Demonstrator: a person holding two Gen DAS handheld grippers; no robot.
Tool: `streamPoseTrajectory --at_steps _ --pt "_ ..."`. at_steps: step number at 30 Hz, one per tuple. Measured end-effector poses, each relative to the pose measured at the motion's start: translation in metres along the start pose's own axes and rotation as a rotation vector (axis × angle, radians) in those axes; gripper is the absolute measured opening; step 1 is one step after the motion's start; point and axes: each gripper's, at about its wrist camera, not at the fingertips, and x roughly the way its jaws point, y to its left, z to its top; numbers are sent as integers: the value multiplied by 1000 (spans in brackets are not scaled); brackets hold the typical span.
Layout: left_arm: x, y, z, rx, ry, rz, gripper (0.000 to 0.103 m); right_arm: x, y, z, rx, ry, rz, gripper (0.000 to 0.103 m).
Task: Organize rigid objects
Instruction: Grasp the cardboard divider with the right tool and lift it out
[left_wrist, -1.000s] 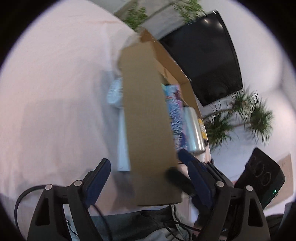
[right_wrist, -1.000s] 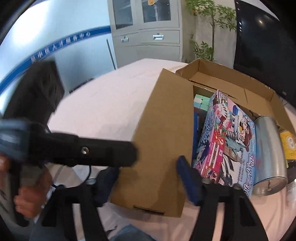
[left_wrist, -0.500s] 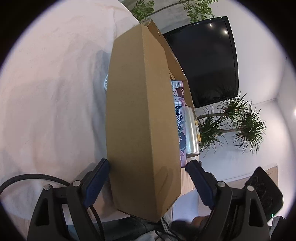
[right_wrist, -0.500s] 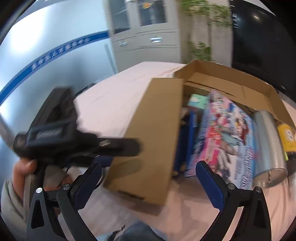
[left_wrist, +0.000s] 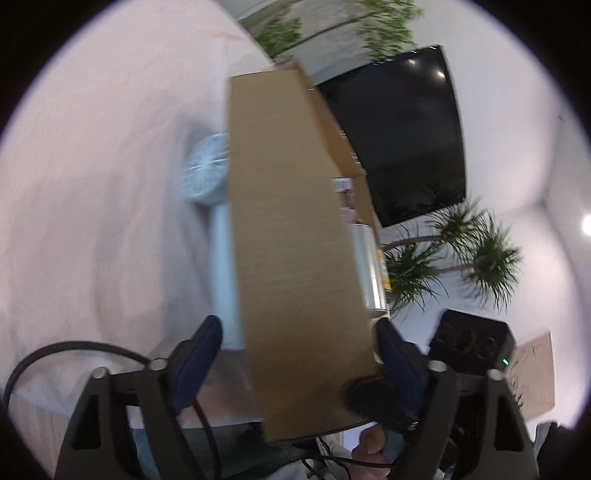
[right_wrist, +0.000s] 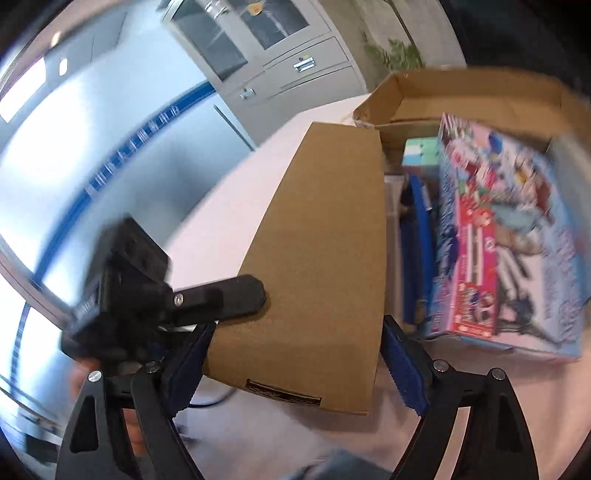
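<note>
Box flap (right_wrist: 321, 266) stands between the spread right tongs (right_wrist: 295, 365).

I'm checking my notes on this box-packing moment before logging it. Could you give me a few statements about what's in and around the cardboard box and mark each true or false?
1. A colourful printed game box stands inside the cardboard box. True.
2. The near flap of the cardboard box is folded flat over the contents. False: it stands raised, and the contents show beside it.
3. A white handheld fan lies on the table outside the cardboard box. True.
4. The right tongs are clamped shut on the game box. False: they are open, a finger on either side of the flap's near end.
5. The left tongs are open. True.
</note>
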Motion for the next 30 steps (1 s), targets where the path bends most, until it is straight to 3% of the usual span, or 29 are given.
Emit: streamPoseTrajectory --at_steps 3,5,7,11,16,18,20,22,26,30 --pt "-8 -23 3 68 -47 49 61 8 -13 1 101 81 182 89" --pt "-8 -37 4 106 -43 82 57 5 -9 -4 90 116 225 98" --pt "-3 -50 1 154 -35 129 56 -4 -3 -8 -1 88 116 103" --pt "18 -69 -8 241 7 125 56 -37 20 -22 -217 35 -188 103" --pt "28 -76 -12 263 36 103 56 -69 30 -17 -204 6 -200 101" --pt "21 -75 -12 247 12 113 56 -69 31 -2 -219 -7 -235 91" --pt "11 -69 -15 230 -12 130 56 -60 29 5 -222 15 -266 70" --pt "-4 -60 -21 207 -40 175 56 -40 25 11 -227 31 -270 62" --pt "-12 -32 -31 129 -31 250 56 -26 22 11 -260 35 -356 31" --pt "-1 -14 -43 53 3 248 56 -22 13 13 -241 55 -401 24"
